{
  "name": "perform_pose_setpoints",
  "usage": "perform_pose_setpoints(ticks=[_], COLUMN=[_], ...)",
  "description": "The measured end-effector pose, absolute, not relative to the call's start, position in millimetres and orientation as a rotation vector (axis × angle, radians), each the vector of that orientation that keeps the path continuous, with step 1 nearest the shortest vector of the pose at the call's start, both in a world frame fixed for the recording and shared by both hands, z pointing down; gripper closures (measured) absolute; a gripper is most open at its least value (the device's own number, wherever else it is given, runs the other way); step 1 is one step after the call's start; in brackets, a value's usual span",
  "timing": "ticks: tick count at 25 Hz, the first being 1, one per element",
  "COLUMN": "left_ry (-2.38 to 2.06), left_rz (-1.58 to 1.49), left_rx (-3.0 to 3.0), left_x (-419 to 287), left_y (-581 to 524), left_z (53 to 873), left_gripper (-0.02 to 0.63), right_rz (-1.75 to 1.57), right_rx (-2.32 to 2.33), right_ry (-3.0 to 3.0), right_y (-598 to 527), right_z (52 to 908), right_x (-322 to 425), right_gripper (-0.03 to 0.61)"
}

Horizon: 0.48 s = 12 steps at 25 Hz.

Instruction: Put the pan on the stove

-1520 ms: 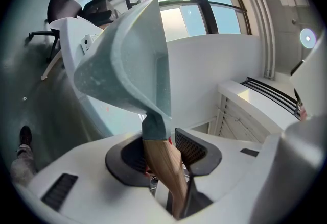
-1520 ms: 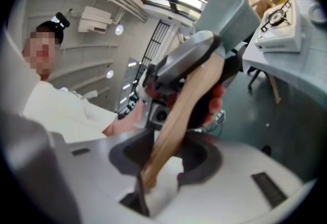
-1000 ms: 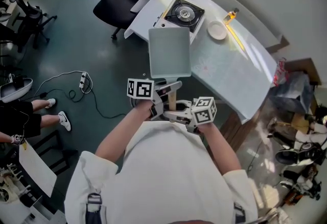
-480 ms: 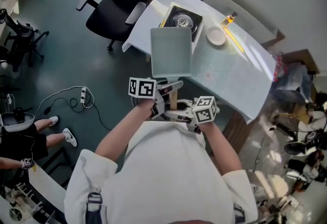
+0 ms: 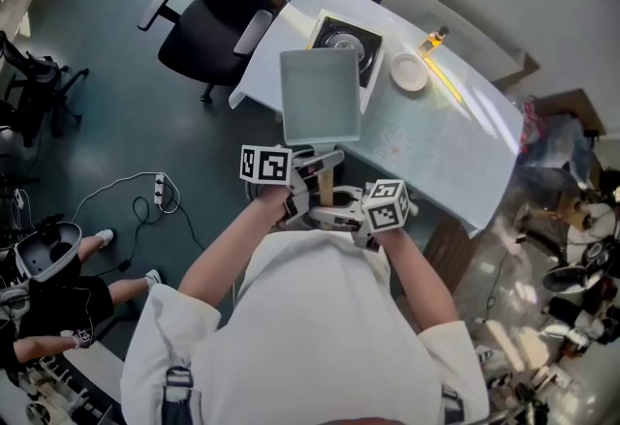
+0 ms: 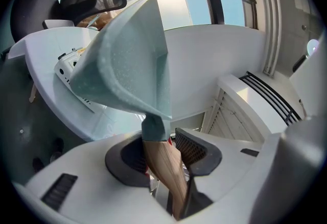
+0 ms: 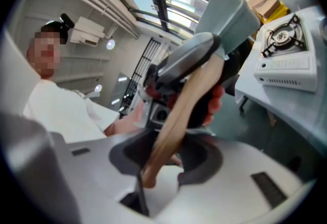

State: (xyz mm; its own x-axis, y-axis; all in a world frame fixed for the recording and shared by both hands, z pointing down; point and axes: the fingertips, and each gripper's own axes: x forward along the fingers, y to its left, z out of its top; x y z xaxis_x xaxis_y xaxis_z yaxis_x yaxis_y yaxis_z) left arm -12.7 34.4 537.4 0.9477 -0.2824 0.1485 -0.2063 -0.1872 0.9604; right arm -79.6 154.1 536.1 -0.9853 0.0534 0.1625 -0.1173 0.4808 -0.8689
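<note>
A square pale green pan [image 5: 320, 96] with a wooden handle [image 5: 326, 186] is held in the air in front of me, its far edge over the near side of the portable gas stove [image 5: 363, 44] on the white table [image 5: 455, 128]. My left gripper [image 5: 315, 171] is shut on the handle near the pan, with the handle [image 6: 163, 167] between its dark pads. My right gripper [image 5: 336, 217] is shut on the handle's end [image 7: 176, 121]. In the right gripper view the pan [image 7: 230, 8] rises at top right with the stove [image 7: 286, 49] beyond it.
A small white plate [image 5: 409, 73] and a yellow-capped bottle [image 5: 434, 38] stand right of the stove. A black office chair [image 5: 203, 16] is left of the table. A power strip with cables [image 5: 158, 189] lies on the floor. Clutter fills the right side.
Both grippers have carried the pan toward the table. The pan's far edge now overlaps the stove in the head view. The grip on the handle is unchanged.
</note>
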Motion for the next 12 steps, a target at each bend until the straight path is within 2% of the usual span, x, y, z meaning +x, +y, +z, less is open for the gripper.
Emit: perform_pose_setpoints(ticks=[12], left_ry=[-0.439], left_rz=[-0.115], left_rx=[1.747], left_x=[4], left_y=[-23], left_z=[550], left_gripper=[0.44], right_rz=[1.513], right_rx=[-0.051], right_ry=[-2.523], right_y=[101], right_z=[544], right_x=[-53], right_gripper=[0.416])
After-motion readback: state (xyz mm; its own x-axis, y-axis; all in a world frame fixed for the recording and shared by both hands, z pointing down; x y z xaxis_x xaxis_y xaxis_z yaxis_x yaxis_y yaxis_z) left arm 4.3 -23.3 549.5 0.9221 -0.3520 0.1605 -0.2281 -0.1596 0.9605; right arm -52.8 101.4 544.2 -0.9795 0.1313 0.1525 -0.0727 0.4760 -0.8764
